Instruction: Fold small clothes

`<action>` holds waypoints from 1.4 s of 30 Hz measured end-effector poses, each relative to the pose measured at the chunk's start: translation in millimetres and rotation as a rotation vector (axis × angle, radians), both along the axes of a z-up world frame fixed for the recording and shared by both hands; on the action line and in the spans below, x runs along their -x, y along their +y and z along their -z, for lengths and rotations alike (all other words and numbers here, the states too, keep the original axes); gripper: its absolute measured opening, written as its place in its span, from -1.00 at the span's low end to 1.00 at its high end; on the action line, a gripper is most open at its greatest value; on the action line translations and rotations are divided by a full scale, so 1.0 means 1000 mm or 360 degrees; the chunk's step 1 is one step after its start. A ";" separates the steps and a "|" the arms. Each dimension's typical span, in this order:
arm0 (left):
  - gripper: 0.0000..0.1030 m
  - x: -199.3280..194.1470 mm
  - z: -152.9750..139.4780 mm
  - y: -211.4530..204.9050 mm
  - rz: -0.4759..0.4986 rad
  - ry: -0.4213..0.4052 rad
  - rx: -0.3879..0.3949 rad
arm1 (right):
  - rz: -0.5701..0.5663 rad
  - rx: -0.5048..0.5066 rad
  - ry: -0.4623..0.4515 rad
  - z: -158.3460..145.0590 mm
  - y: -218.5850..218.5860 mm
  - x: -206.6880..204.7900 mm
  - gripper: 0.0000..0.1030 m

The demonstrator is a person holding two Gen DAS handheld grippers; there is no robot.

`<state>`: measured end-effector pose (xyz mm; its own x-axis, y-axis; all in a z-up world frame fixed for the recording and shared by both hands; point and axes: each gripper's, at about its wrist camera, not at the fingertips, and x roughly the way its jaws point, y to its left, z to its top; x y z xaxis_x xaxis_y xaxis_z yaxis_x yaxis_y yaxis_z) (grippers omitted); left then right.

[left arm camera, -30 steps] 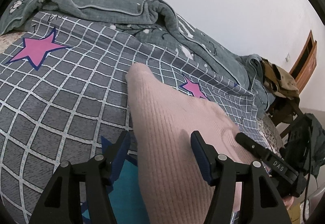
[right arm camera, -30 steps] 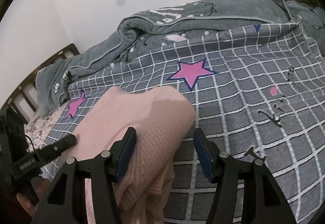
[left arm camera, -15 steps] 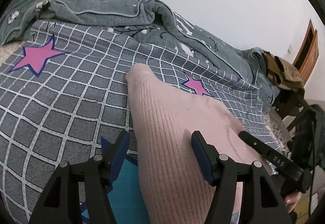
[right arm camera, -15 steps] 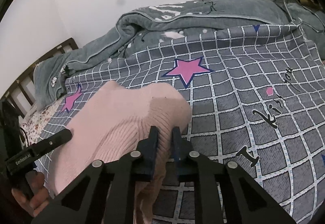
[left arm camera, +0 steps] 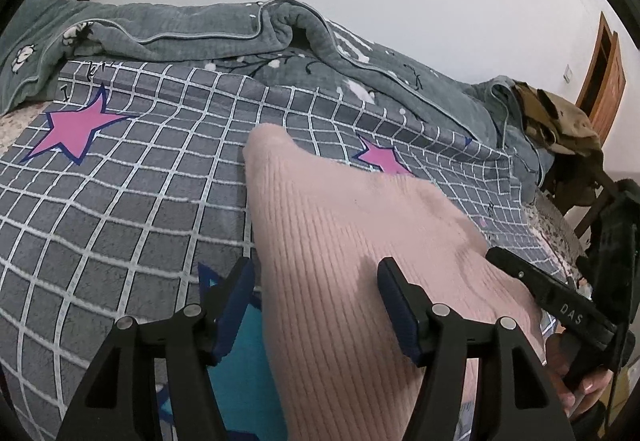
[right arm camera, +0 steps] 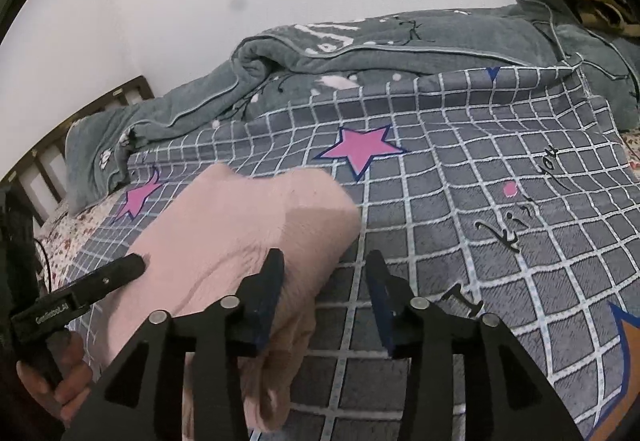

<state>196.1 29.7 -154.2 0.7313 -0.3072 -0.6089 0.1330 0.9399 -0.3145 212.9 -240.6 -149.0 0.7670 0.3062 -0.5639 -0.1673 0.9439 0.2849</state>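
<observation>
A pink ribbed knit garment [left arm camera: 352, 241] lies folded on the grey checked blanket [left arm camera: 120, 209]; it also shows in the right wrist view [right arm camera: 240, 229]. My left gripper [left arm camera: 316, 301] is open, its jaws astride the garment's left edge. My right gripper [right arm camera: 324, 293] is open at the garment's right edge, left finger [right arm camera: 266, 297] over the fabric, right finger over the blanket [right arm camera: 480, 241]. Each gripper appears in the other's view, the right one [left arm camera: 552, 301] and the left one [right arm camera: 80, 297].
A rumpled grey-green quilt [left arm camera: 240, 37] is heaped along the wall behind the blanket. A chair piled with clothes [left arm camera: 560, 129] and a wooden door [left arm camera: 604, 77] are at the right. A dark headboard [right arm camera: 80, 121] is at the left.
My right gripper closed on the garment's edge half a second ago and has opened again, letting it go. My left gripper stayed open.
</observation>
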 end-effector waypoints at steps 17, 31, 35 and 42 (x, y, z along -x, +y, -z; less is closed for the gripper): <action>0.26 0.097 -0.023 -0.002 -0.0046 0.0009 -0.0178 | 0.0088 0.0041 0.0091 -0.021 -0.013 0.095 0.28; 0.80 0.171 -0.119 -0.015 -0.0206 -0.0188 -0.0358 | 0.0239 0.0248 -0.0130 -0.099 -0.005 0.181 1.00; 0.85 0.183 -0.125 -0.020 -0.0176 -0.0183 -0.0360 | 0.0236 0.0254 -0.0135 -0.109 -0.006 0.196 1.00; 0.85 0.192 -0.130 -0.026 -0.0168 -0.0198 -0.0369 | 0.0246 0.0217 -0.0131 -0.112 -0.010 0.207 1.00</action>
